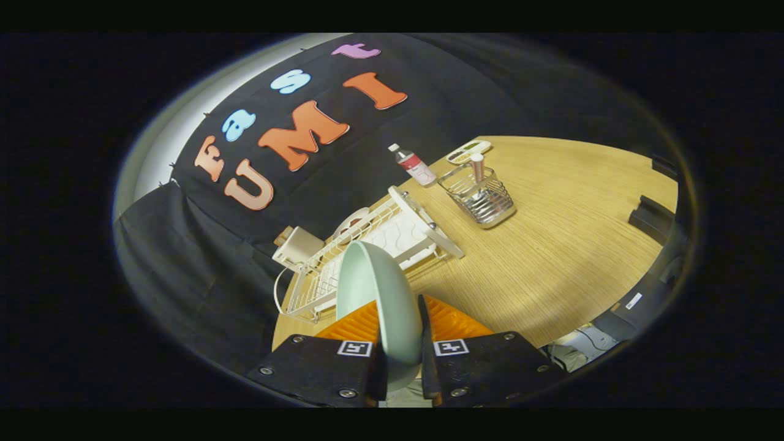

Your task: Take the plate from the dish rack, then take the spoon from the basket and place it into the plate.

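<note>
Pinching the plate (376, 294) edge-on between both fingers, the tool (401, 334) held it above the rack (373, 242), free for setting down.

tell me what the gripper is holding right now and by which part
The gripper is shut on the pale green round plate, held on edge, its fingers pinching the rim on both faces.

I am viewing from the gripper (401, 318), tilted, looking forward along its fingers clamping the pale green plate (376, 294), down onto the wooden table (551, 257), dish rack (367, 245) near ahead.
</note>
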`<state>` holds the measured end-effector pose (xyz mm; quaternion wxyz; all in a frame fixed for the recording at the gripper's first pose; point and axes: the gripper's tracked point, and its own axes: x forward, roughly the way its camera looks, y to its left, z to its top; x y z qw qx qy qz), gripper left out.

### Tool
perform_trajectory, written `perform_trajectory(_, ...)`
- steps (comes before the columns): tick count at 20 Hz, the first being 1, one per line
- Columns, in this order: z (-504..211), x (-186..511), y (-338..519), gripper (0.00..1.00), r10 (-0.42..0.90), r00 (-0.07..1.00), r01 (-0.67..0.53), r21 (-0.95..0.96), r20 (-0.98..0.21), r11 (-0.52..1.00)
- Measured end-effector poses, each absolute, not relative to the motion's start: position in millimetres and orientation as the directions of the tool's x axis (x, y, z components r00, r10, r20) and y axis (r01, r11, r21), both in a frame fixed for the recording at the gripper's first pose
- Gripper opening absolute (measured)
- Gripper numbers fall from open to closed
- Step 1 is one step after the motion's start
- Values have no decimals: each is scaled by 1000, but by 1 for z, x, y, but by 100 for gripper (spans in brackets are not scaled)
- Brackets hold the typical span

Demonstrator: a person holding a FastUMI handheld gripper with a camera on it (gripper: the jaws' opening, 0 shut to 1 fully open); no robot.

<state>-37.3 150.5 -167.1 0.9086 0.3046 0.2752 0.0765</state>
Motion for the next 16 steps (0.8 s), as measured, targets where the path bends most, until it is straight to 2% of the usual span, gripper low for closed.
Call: perform_trajectory(16, -218, -29, 178, 25, 355, 769, 126, 670, -532, 731)
